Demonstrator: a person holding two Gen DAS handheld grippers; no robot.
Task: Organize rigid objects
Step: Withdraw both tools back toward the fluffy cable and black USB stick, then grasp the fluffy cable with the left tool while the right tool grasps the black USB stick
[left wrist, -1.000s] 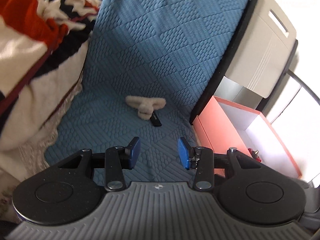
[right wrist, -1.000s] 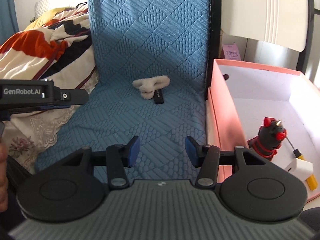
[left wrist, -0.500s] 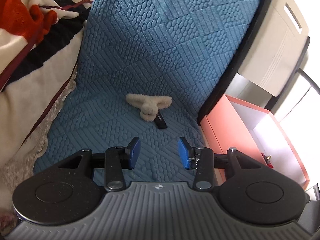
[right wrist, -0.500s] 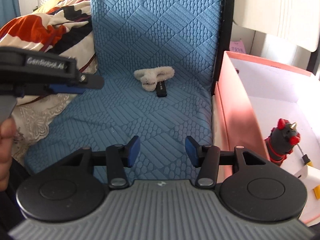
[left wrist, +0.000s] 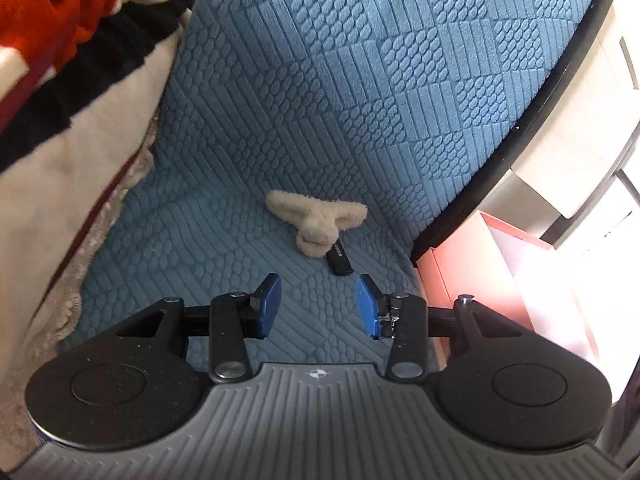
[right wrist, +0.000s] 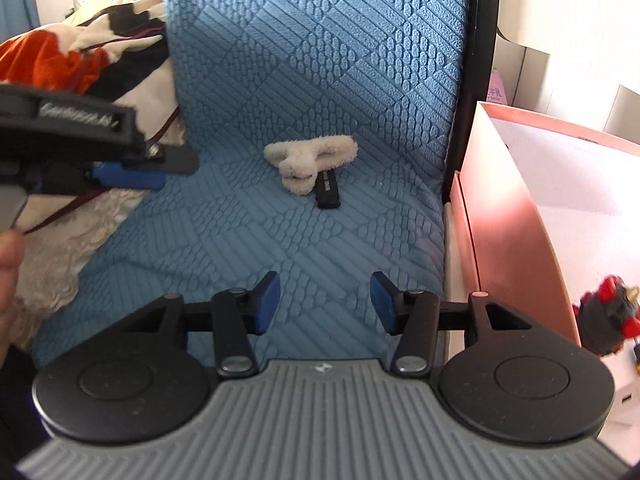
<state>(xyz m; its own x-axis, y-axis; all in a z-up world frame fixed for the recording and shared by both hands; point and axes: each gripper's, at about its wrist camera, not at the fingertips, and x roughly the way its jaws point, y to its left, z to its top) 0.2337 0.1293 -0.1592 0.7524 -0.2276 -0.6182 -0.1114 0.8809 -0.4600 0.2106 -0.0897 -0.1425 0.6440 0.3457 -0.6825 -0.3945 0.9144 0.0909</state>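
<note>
A fuzzy cream hair clip (left wrist: 318, 222) (right wrist: 310, 160) lies on the blue quilted cover (left wrist: 280, 160) (right wrist: 320, 240), partly over a small black stick-shaped device (left wrist: 340, 262) (right wrist: 328, 192). My left gripper (left wrist: 318, 306) hovers just short of both, jaws open with nothing between them. It also shows at the left of the right wrist view as the left gripper (right wrist: 132, 174), blurred. My right gripper (right wrist: 324, 302) is open and empty, further back from the clip. A pink box (left wrist: 452, 276) (right wrist: 508, 208) stands right of the cover; a red-and-black toy figure (right wrist: 604, 320) sits inside.
A rumpled blanket (left wrist: 60, 120) (right wrist: 80, 64) in white, black and orange lies along the left of the cover. A white cabinet (left wrist: 580, 140) stands behind the box. A person's hand (right wrist: 8, 276) shows at the left edge. Small white and yellow items (right wrist: 628, 400) lie in the box.
Both grippers have moved forward and lower towards the clip and the black device, which now look larger. The left gripper has advanced further across the right wrist view. Jaw gaps are unchanged.
</note>
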